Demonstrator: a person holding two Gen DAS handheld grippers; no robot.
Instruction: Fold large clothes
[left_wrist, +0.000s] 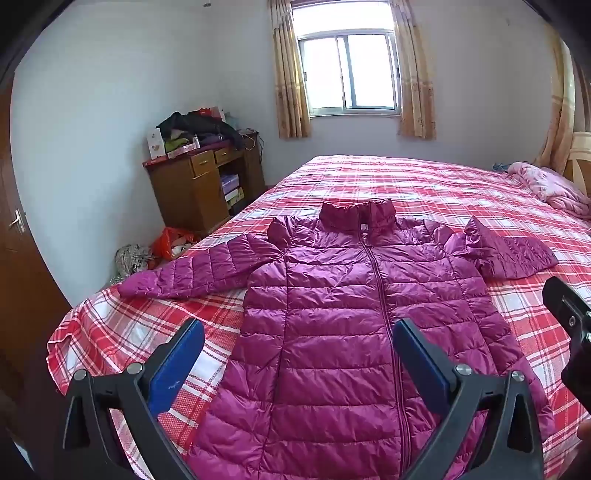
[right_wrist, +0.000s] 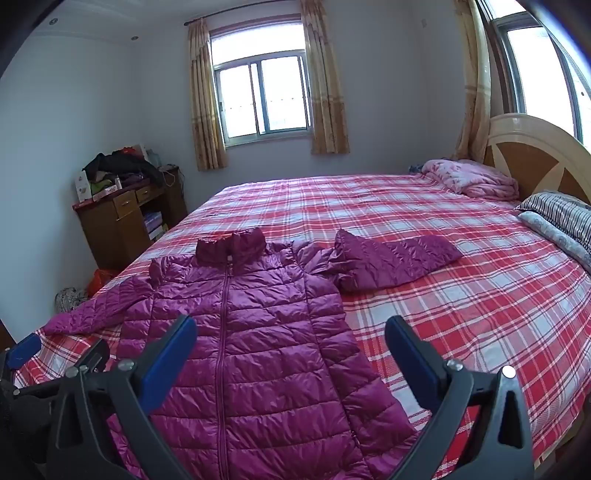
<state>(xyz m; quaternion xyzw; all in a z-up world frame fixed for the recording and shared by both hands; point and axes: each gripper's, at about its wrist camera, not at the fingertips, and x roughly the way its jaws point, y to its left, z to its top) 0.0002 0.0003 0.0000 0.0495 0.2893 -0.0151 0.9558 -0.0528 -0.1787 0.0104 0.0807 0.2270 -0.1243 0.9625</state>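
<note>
A magenta quilted puffer jacket (left_wrist: 351, 314) (right_wrist: 258, 332) lies flat and zipped on the red plaid bedsheet (left_wrist: 406, 181) (right_wrist: 461, 295), collar away from me. Its left sleeve (left_wrist: 192, 273) stretches out toward the bed's left edge; its right sleeve (right_wrist: 391, 262) lies bent out to the right. My left gripper (left_wrist: 299, 332) hovers open above the jacket's lower left half, nothing between its blue pads (left_wrist: 177, 365). My right gripper (right_wrist: 291, 332) hovers open over the jacket's lower right edge, also empty. Part of the right gripper (left_wrist: 569, 325) shows at the left wrist view's right edge.
A wooden cabinet (left_wrist: 199, 184) piled with clothes stands by the wall left of the bed. Bags lie on the floor (left_wrist: 166, 243) beside it. A pink blanket (right_wrist: 472, 181) and pillows (right_wrist: 561, 218) sit by the headboard (right_wrist: 535, 155). A door (left_wrist: 18, 229) is at far left.
</note>
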